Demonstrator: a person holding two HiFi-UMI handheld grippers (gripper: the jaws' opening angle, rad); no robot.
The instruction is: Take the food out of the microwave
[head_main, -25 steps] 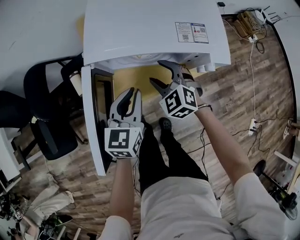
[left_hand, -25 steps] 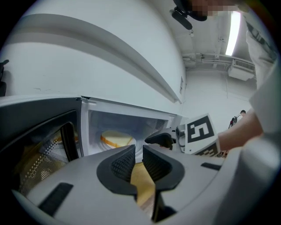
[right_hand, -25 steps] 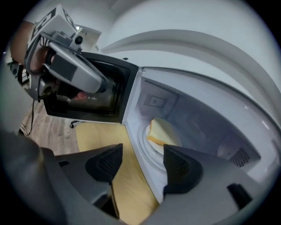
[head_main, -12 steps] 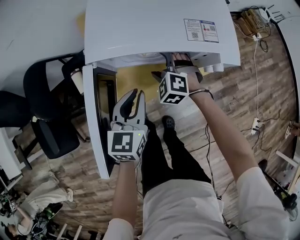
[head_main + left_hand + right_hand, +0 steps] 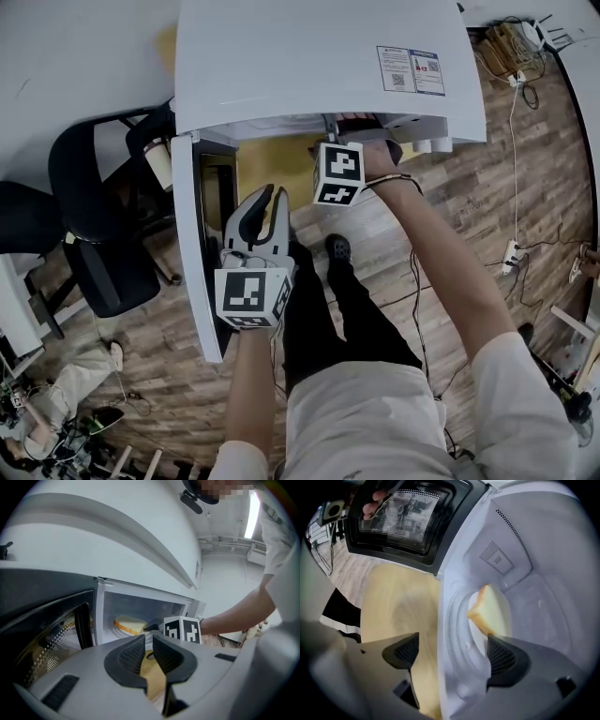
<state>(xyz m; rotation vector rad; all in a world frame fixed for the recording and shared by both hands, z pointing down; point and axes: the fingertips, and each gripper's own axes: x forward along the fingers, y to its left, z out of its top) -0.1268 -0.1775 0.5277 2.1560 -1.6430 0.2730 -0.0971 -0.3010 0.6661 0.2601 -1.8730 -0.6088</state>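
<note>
Microwave (image 5: pixel 328 66) stands on a pale wooden table (image 5: pixel 393 606) with its door (image 5: pixel 187 253) swung fully open to the person's left. The food, a single slice of bread (image 5: pixel 490 609), is still inside the cavity, lying on the white turntable (image 5: pixel 459 639) toward the back. The left gripper view confirms this, showing the slice flat on the tray behind the open door. Right gripper (image 5: pixel 454 653) is at the mouth of the cavity, angled downward, and its jaws have just been opening – they now stand wide apart. Nothing is clamped between them: only the cavity's front edge and the turntable show in the gap. The slice lies just ahead of the jaw nearer the cavity, and contact there cannot be confirmed, since the jaw covers the slice's lower corner. Left gripper (image 5: pixel 149 656) hangs outside, beside the open door, pointing toward the cavity – its jaws are set narrow, with a thin gap and nothing in it.
</note>
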